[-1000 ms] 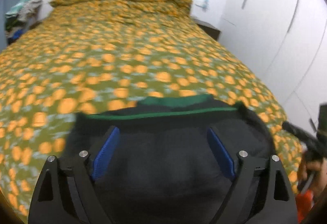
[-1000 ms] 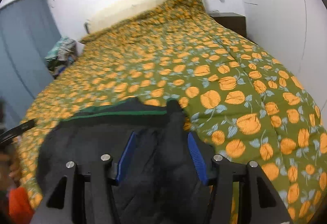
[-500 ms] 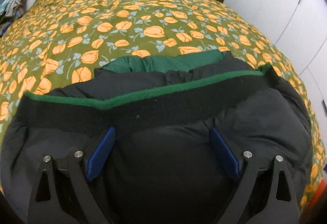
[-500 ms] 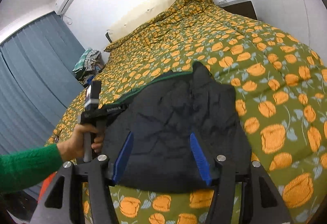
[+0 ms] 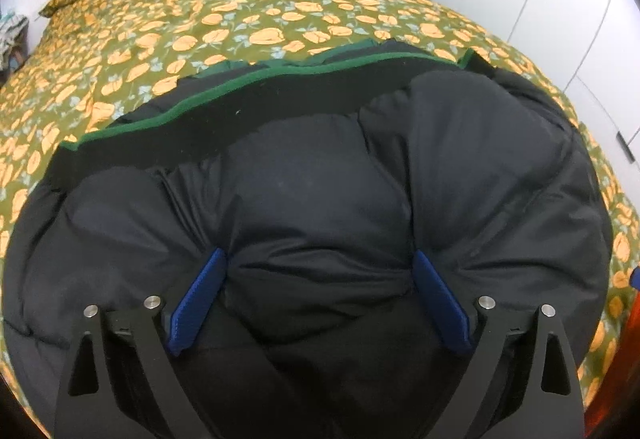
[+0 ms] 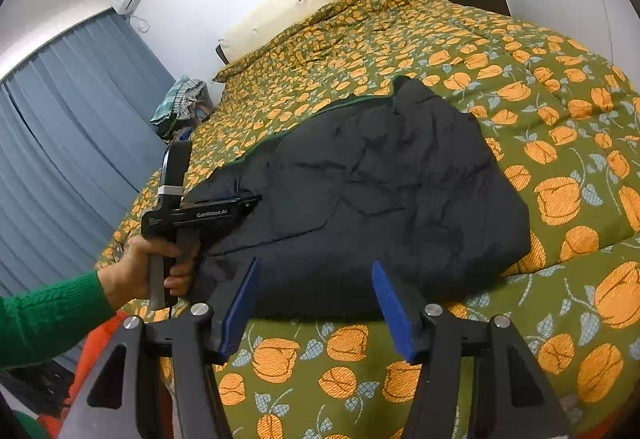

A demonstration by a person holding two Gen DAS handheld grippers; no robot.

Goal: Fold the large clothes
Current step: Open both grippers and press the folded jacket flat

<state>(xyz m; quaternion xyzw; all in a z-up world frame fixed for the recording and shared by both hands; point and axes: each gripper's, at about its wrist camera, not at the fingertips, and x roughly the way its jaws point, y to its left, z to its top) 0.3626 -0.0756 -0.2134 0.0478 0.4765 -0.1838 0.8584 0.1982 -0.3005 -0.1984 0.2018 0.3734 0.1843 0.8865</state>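
Right wrist, jacket [image 6: 380, 175] near bed [image 6: 560, 279] edge — bedspread beyond

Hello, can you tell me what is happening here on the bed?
A person in a green sleeve is folding a black padded jacket on a bed with an orange-flowered cover, with a handheld gripper in each hand. The left gripper presses into the jacket's padding, which bulges between its blue fingers. The right gripper is open at the jacket's near edge and holds nothing. The jacket lies bunched in a thick bundle.
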